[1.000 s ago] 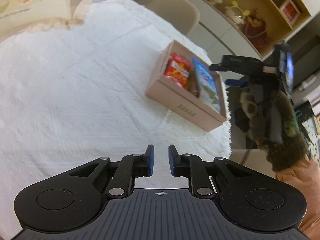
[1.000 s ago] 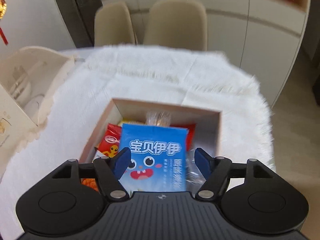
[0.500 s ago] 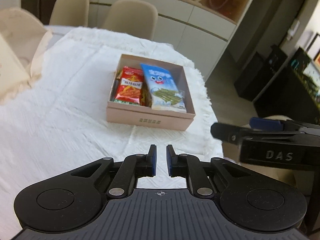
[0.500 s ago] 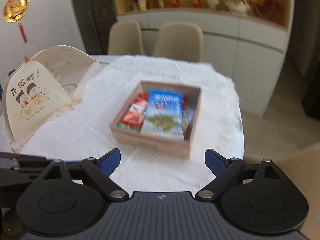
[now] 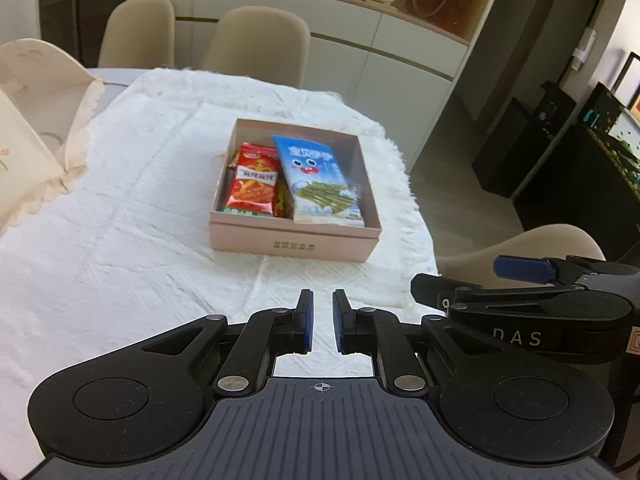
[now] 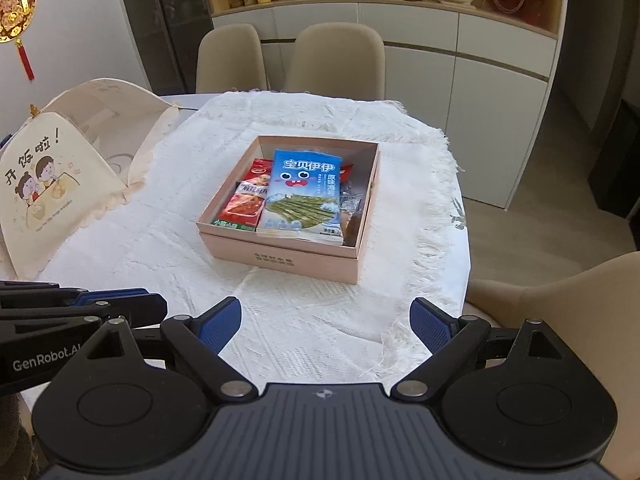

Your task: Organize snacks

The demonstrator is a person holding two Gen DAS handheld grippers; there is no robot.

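Note:
A pink cardboard box (image 5: 294, 244) stands on the white tablecloth, and it also shows in the right wrist view (image 6: 280, 258). In it lie a blue snack packet (image 5: 316, 182) (image 6: 304, 196) on top, a red snack packet (image 5: 254, 186) (image 6: 246, 200) at its left, and small clear-wrapped snacks (image 6: 352, 204) at its right. My left gripper (image 5: 321, 322) is nearly shut and empty, well in front of the box. My right gripper (image 6: 325, 326) is wide open and empty, also in front of the box; it shows from the side in the left wrist view (image 5: 520, 280).
A cream mesh food cover (image 6: 52, 176) (image 5: 36, 128) stands at the table's left. Two beige chairs (image 6: 336, 60) stand at the far side and one (image 6: 560, 312) at the near right. A cabinet wall (image 6: 460, 64) lies behind. The table edge (image 6: 460, 240) runs along the right.
Both grippers have drawn back from the box toward the near table edge. The right gripper, which hovered over the blue packet, now sits far from it and wider open.

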